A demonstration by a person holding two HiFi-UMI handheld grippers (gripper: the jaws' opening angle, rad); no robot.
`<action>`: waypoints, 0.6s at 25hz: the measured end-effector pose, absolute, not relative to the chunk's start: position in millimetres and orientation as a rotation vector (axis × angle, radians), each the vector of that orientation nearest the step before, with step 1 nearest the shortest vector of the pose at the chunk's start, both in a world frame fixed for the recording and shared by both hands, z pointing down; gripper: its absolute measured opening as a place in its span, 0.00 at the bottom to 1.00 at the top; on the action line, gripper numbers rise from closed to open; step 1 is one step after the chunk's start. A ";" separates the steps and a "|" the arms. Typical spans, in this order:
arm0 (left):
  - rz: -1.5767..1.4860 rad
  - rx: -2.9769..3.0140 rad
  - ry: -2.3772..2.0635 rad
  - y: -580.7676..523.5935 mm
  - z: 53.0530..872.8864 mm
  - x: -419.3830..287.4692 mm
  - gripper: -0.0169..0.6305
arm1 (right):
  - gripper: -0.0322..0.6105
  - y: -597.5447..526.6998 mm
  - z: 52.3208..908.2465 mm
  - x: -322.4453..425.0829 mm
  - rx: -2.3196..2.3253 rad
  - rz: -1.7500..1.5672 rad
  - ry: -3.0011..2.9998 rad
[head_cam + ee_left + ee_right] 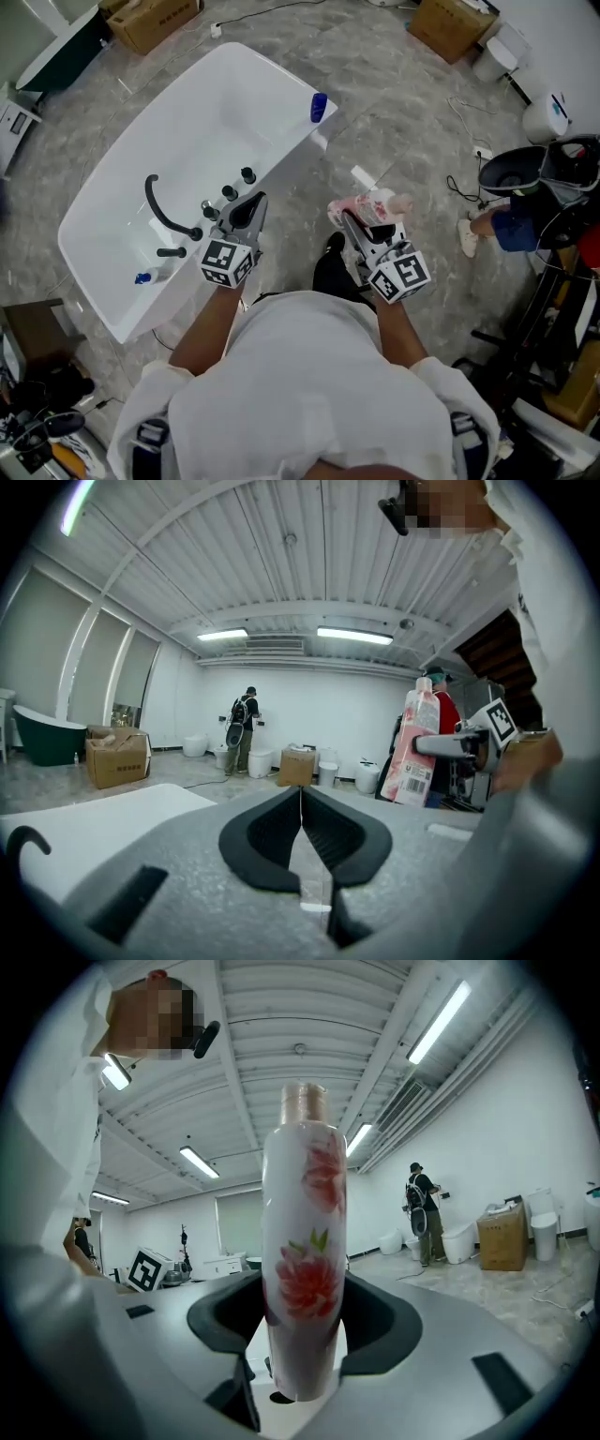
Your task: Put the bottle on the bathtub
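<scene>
Two tools: left hand-held gripper was clenched shut on nothing, over the bathtub's near rim; right hand-held gripper was grasping the bottle.
Bottle: white with red flowers, held over the floor beside the bathtub, apart from it.
Bathtub: white, with a black faucet at its near rim and a blue object on its far corner.
Beyond: cardboard boxes stood on the floor.
</scene>
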State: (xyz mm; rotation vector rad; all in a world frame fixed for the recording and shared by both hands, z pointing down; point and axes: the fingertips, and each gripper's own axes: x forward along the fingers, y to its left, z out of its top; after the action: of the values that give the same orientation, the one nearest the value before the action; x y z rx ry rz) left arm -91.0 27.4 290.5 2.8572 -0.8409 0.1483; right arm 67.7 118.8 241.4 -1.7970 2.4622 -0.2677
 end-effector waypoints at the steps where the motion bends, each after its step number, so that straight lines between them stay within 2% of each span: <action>1: 0.154 2.849 -0.859 19.4 291.8 -83.6 0.05 | 0.40 108.4 241.6 76.1 -1.784 -0.260 2.478; 15: 0.170 2.704 -1.168 -103.1 293.4 -19.1 0.05 | 0.40 -46.8 243.6 154.5 -1.605 -0.217 2.674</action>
State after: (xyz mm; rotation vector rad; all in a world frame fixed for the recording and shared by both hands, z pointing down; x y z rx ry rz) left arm -19.1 -103.1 293.4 2.7038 -1.1677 0.1701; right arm 154.5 -46.8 243.6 -1.6045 2.6744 -0.2174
